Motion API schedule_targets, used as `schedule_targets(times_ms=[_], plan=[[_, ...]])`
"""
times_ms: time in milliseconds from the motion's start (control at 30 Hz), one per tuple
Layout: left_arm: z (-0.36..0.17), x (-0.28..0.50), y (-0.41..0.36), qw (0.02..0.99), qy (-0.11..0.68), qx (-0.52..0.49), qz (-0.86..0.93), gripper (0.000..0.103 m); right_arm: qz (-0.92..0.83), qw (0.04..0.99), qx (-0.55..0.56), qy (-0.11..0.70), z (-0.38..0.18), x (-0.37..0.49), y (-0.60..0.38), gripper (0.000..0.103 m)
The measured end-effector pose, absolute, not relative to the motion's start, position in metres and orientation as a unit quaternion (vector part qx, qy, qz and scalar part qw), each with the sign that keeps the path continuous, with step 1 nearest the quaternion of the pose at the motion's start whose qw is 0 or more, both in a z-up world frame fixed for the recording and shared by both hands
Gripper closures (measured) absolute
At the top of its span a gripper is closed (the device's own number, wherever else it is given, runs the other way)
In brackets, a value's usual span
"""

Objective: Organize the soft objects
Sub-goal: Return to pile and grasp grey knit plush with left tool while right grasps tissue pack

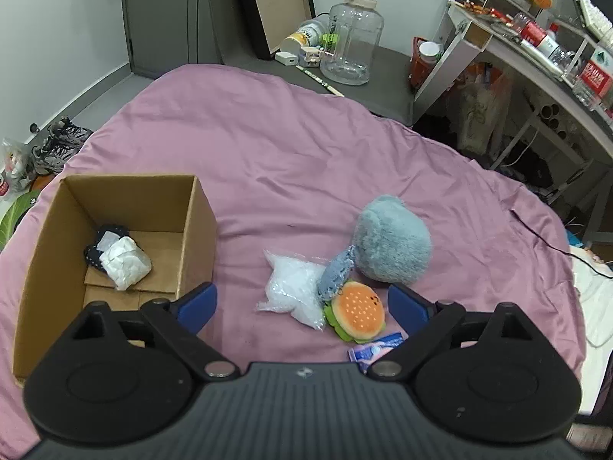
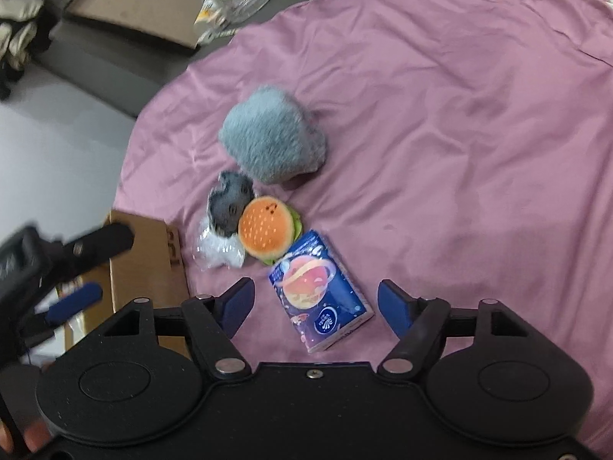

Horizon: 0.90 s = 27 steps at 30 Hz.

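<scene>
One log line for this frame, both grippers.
left gripper: open, empty | right gripper: open over blue planet-print tissue pack | brown cardboard box: partly filled

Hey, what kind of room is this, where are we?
Probably a bedroom in a home: a bed under a mauve sheet, a cluttered desk beside it, and sneakers on the floor by the wall.

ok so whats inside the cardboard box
In the cardboard box: a white crumpled bundle lying on a dark dotted fabric piece. The near corner is hidden behind the left gripper.
</scene>
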<state>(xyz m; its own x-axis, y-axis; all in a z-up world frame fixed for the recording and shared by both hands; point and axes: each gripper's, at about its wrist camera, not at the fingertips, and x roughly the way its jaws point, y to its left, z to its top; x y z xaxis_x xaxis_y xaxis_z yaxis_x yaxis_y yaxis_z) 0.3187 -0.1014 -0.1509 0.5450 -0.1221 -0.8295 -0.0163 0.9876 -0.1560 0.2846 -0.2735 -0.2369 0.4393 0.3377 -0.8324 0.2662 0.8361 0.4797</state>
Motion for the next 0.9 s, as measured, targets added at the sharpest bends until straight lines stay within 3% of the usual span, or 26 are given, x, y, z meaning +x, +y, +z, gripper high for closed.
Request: schedule_targets(times_ms=[267,367,567,733,900], plan=[[-0.166,0.334,-0.102,0.870,0.485,-0.082,-0.029,0.009,0.040,0.813,0.173,0.555,-0.247,0.303,-0.237,0.032],[-0.172,0.340,-0.103,0.868,0.488,-0.087,-0.028,0.009,0.032,0.814,0.137,0.563,-0.254,0.308,-0.230,0.046],[-0.183,0.349,-0.111,0.866,0.492,-0.085,-0.035,0.010,0.016,0.824,0.149,0.547,-0.256,0.315,-0.242,0.051],[-0.194,0.357,-0.120,0.864,0.495,-0.080,-0.038,0.015,-0.022,0.830,0.168,0.531,-0.256,0.319,-0.262,0.051],[-0.208,0.363,-0.133,0.860,0.504,-0.072,-0.046,0.032,-0.029,0.831,0.180,0.526,-0.258,0.321,-0.272,0.051]])
